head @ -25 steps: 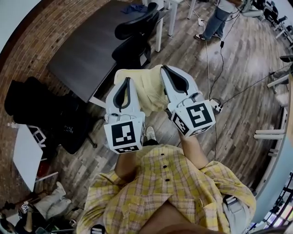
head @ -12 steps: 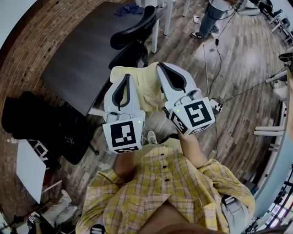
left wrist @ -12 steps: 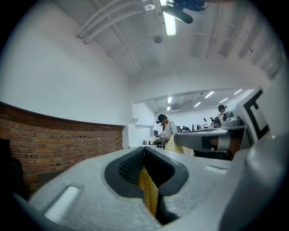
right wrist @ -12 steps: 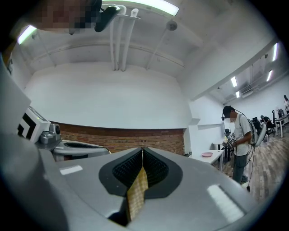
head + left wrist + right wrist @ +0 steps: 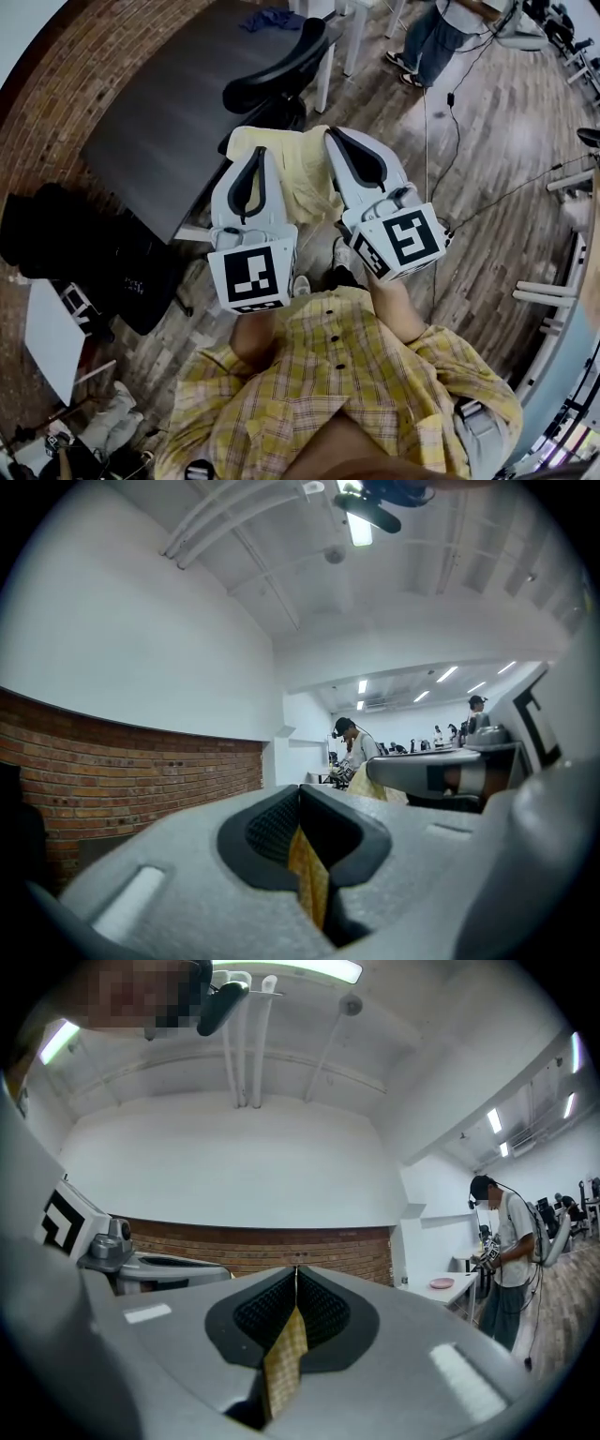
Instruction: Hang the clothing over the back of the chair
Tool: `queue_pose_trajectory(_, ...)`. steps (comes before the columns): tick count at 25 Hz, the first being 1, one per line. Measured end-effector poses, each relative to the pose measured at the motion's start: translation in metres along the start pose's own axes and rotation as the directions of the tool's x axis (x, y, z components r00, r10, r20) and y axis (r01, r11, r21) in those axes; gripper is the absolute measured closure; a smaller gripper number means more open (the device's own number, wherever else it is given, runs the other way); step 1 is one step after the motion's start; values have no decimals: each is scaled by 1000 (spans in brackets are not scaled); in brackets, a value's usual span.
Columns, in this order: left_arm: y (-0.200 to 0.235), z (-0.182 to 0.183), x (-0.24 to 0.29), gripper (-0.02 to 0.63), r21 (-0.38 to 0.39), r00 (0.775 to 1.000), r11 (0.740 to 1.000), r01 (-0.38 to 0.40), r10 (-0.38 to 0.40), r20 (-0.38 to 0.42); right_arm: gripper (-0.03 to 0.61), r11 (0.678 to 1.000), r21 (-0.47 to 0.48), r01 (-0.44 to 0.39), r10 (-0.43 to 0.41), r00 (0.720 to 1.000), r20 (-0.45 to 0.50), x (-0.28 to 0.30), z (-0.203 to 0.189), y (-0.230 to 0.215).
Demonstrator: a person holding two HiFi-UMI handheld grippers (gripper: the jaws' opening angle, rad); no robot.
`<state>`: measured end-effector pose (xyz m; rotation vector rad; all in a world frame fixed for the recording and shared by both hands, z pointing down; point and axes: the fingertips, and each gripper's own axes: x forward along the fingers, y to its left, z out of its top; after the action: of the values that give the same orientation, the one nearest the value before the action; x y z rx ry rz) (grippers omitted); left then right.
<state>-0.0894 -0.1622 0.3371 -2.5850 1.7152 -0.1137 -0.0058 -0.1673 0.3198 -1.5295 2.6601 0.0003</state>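
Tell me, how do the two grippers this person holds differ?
The left gripper shows its marker cube nearly square-on to the head view; the right gripper has its cube tilted, showing more than one face. Their black patterns differ too. Both have fingers shut on the yellow clothing.

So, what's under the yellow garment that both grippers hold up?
Past the garment's far edge the black chair's back shows, and the cloth covers part of its seat. The floor directly below is hidden by the garment, the left gripper and the right gripper.
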Motion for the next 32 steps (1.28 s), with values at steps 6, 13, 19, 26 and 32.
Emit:
queue_pose_trajectory(6, 0, 5, 41, 609, 2, 998, 998, -64, 64, -6, 566, 997, 23, -75, 75, 997, 1, 33, 1, -33)
queue_pose_trajectory(13, -5, 20, 77, 609, 38, 992, 992, -123, 123, 3, 566, 990, 7, -143, 143, 990, 18, 57, 15, -70)
queue_pose_trajectory(19, -10, 35, 110, 609, 40, 985, 984, -174, 173, 25, 566, 981, -6, -196, 196, 980, 30, 77, 28, -104)
queue_pose_trajectory(26, -13, 49, 135, 609, 37, 973, 973, -229, 228, 26, 566, 966, -14, -259, 260, 965, 39, 95, 39, -127)
queue_pose_trajectory(32, -3, 69, 137, 609, 45, 966, 966, -255, 253, 49, 566, 962, -54, -268, 272, 960, 62, 105, 67, -125)
